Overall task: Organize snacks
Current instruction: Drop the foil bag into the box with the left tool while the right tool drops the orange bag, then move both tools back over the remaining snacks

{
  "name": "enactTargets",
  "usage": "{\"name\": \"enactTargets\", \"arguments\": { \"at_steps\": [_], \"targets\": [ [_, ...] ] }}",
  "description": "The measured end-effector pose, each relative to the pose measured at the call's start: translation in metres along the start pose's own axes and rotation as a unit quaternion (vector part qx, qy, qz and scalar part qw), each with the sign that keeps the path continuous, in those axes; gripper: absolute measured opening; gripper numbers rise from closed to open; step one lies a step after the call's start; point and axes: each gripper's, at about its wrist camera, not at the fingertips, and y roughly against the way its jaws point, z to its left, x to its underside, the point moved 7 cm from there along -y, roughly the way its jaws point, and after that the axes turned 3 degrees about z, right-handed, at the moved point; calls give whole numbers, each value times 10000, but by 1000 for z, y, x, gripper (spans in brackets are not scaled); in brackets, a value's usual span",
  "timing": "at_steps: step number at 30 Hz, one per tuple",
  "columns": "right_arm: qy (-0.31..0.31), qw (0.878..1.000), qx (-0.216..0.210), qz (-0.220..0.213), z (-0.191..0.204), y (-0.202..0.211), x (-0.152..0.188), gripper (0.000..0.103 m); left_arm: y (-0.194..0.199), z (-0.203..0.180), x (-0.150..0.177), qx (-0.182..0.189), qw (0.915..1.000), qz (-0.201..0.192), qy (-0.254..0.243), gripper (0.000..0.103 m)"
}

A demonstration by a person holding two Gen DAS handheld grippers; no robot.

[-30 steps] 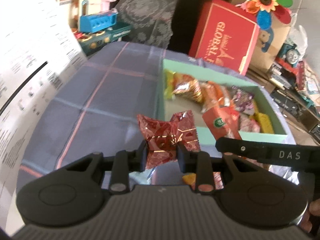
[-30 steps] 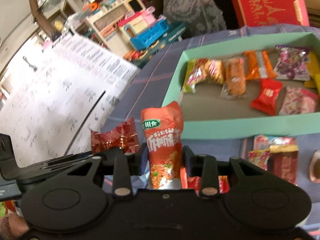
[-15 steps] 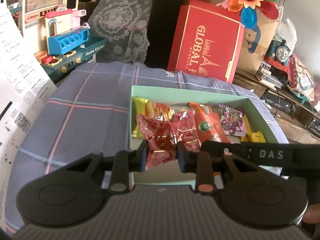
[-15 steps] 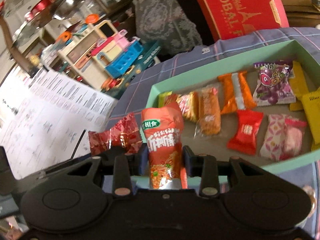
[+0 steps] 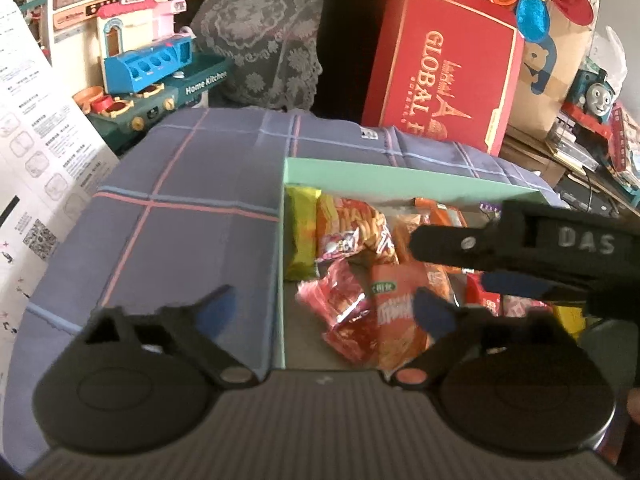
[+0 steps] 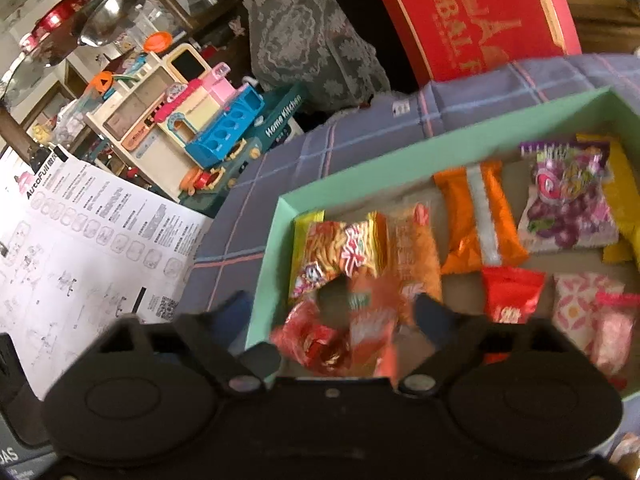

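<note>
A mint-green box [image 5: 400,178] [image 6: 360,176] on the checked cloth holds several snack packets. My left gripper [image 5: 326,312] is open above the box's near left corner. The red foil packet [image 5: 340,312] [image 6: 312,340] lies in the box below it. My right gripper [image 6: 332,312] is open too, and it shows as a black arm [image 5: 520,248] in the left wrist view. The orange packet [image 5: 396,320] [image 6: 368,328] lies beside the red one, blurred in the right wrist view.
A red gift box [image 5: 444,68] leans behind the table. A toy kitchen [image 5: 136,64] stands at the back left. A printed sheet [image 6: 80,248] lies on the left. The blue checked cloth [image 5: 180,216] covers the table left of the box.
Both grippers moved over the box and opened. The red foil packet and the orange packet dropped out of the jaws into the box's near left corner.
</note>
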Motion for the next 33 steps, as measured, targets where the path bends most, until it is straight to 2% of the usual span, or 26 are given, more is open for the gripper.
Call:
{"name": "enactTargets", "arguments": {
  "at_steps": [2, 10, 20, 33],
  "targets": [
    [113, 9999, 63, -14, 1, 2, 0, 103, 0, 2, 1, 33, 10000, 30, 69, 103],
    [328, 9989, 301, 120, -2, 11, 10, 103, 0, 10, 20, 80, 9989, 319, 348, 103],
    [501, 9980, 351, 141, 1, 40, 30, 103, 27, 10, 40, 111, 9988, 301, 378, 103],
    [208, 9982, 480, 286, -13, 82, 74, 103, 53, 13, 89, 61, 9982, 485, 344, 103]
  ]
}}
